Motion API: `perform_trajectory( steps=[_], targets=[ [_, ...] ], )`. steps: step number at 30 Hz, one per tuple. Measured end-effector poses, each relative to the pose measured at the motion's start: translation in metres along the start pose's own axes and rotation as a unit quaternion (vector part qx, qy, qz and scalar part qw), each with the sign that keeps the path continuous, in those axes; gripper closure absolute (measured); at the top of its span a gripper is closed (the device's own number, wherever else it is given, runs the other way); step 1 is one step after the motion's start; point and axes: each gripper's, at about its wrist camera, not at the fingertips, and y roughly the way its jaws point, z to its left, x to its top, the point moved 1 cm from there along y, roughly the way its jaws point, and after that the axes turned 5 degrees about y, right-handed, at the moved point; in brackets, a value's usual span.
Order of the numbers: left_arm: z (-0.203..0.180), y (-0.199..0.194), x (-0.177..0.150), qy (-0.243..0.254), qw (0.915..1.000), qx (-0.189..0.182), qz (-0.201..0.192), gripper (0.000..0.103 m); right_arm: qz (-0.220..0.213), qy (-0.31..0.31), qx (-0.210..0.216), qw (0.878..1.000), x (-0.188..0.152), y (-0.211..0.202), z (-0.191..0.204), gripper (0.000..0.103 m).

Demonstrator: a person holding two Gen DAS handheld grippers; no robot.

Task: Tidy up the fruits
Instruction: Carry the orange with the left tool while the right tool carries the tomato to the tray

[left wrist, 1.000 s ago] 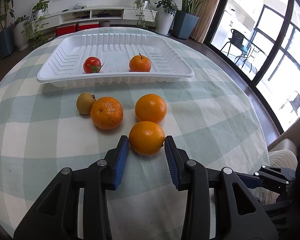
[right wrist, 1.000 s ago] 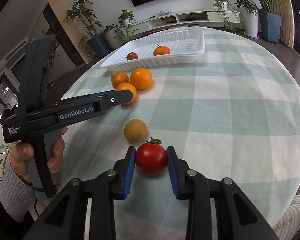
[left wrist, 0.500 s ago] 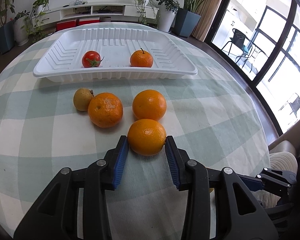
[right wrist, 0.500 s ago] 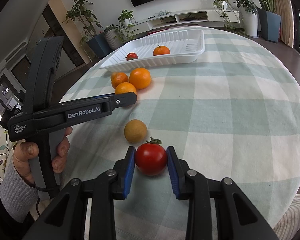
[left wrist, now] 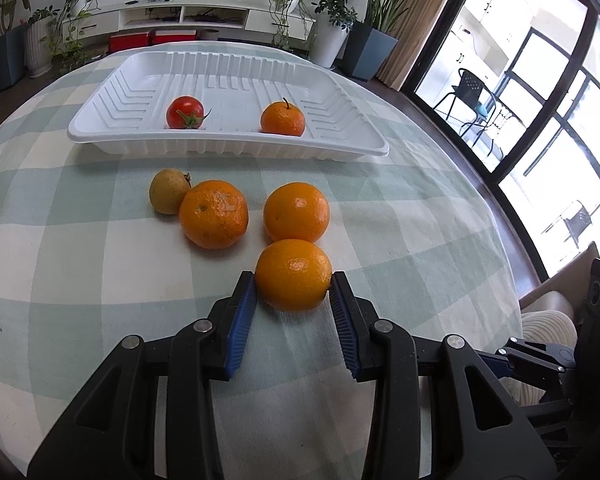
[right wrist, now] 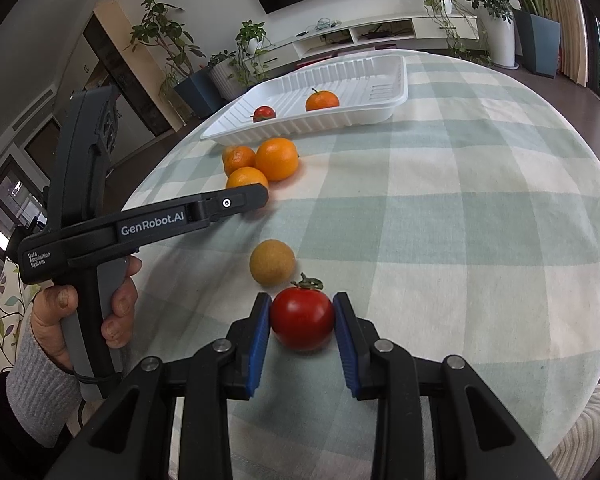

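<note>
My left gripper (left wrist: 293, 286) is shut on an orange (left wrist: 293, 275) and holds it just above the checked cloth. Two more oranges (left wrist: 214, 213) (left wrist: 296, 213) and a small yellow-brown fruit (left wrist: 167, 191) lie beyond it. The white tray (left wrist: 228, 147) behind them holds a tomato (left wrist: 185, 112) and a small orange (left wrist: 283, 120). My right gripper (right wrist: 302, 318) is shut on a red tomato (right wrist: 302, 317) resting low on the cloth. A second yellow-brown fruit (right wrist: 272, 261) lies just beyond it. The left gripper (right wrist: 236, 204) shows in the right wrist view too.
The round table (right wrist: 480, 220) has a green and white checked cloth. Its edge drops off at the right toward glass doors (left wrist: 548, 120). Potted plants (left wrist: 364, 28) and a white shelf (left wrist: 204, 12) stand behind the tray.
My left gripper has lifted slightly and moved toward the tray with the orange in it. The right gripper stays shut on the tomato and has not moved.
</note>
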Motion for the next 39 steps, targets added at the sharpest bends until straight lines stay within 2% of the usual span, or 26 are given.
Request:
perform_trajectory(
  steps=[5, 9, 18, 30, 39],
  targets=[
    [0.001, -0.014, 0.003, -0.002, 0.9999, -0.011, -0.009, 0.068, 0.005, 0.045, 0.047, 0.998, 0.007, -0.002, -0.012, 0.069],
    [0.004, -0.026, 0.012, -0.004, 0.9996, -0.014, -0.024, 0.068, -0.003, 0.068, 0.068, 0.995, 0.023, -0.006, -0.018, 0.069],
    [0.023, -0.037, 0.036, -0.012, 0.9992, -0.001, -0.037, 0.068, -0.029, 0.084, 0.087, 0.992, 0.074, 0.007, -0.018, 0.069],
    [0.068, -0.032, 0.083, -0.017, 0.9982, 0.041, -0.04, 0.068, -0.054, 0.055, 0.055, 0.995, 0.152, 0.035, -0.011, 0.069],
    [0.102, -0.007, 0.111, -0.024, 0.9965, 0.075, -0.027, 0.068, -0.043, 0.026, 0.011, 0.999, 0.184, 0.071, -0.015, 0.069]
  ],
)
